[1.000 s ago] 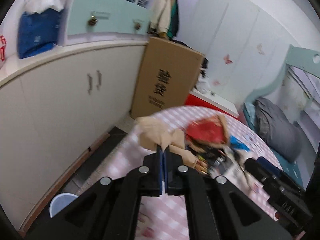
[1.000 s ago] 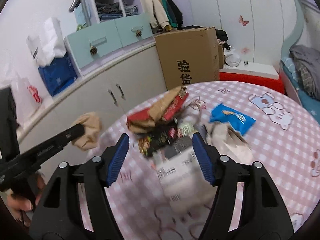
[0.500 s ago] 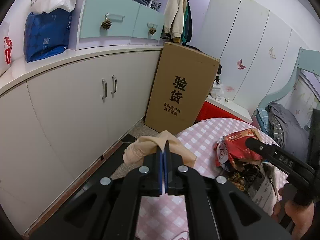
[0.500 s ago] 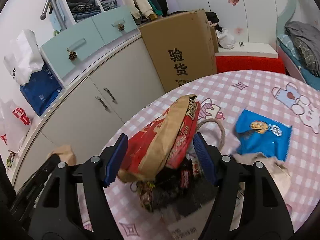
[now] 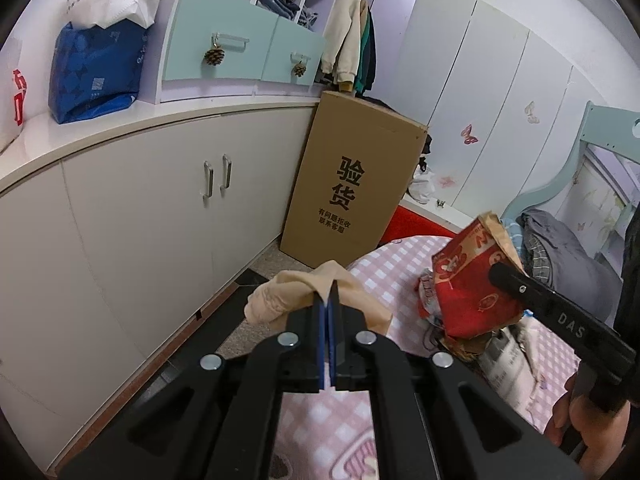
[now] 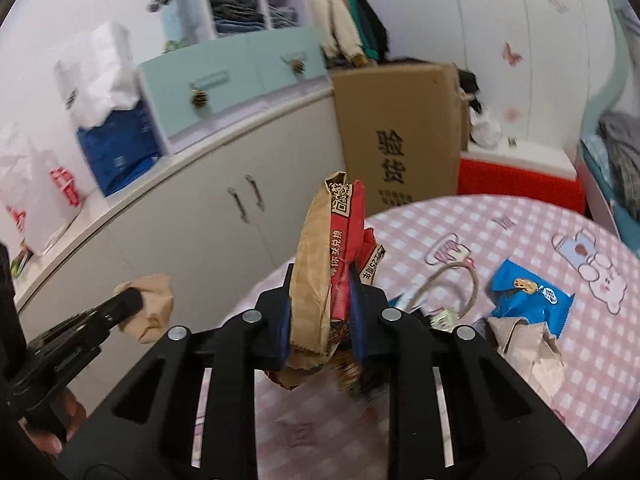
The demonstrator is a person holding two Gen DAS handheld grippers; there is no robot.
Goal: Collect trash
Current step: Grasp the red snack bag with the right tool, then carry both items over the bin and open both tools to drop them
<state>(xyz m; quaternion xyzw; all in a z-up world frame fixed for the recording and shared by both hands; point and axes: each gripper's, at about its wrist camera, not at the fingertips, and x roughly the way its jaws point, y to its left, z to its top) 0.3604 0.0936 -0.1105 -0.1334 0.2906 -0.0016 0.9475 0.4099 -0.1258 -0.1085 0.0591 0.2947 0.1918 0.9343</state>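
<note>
Trash is split between both tools and the table (image 6: 520, 208). The left gripper (image 5: 329, 308) is fully closed on a crumpled beige paper wad (image 5: 280, 300), which bulges out to the left of and beyond its tips; the pinch at one edge lets the wad hang free over the floor, clear of the table. The right gripper (image 6: 320, 304) has just been closing, and its pads now press on a red and brown snack bag (image 6: 332, 260) that stands upright between them, lifted off the pile. Holding the bag near its lower end probably keeps loose contents inside. Right of this gripper, a blue wrapper (image 6: 528, 296), brown paper (image 6: 528, 344) and a rope loop (image 6: 452, 284) lie uncollected.
</note>
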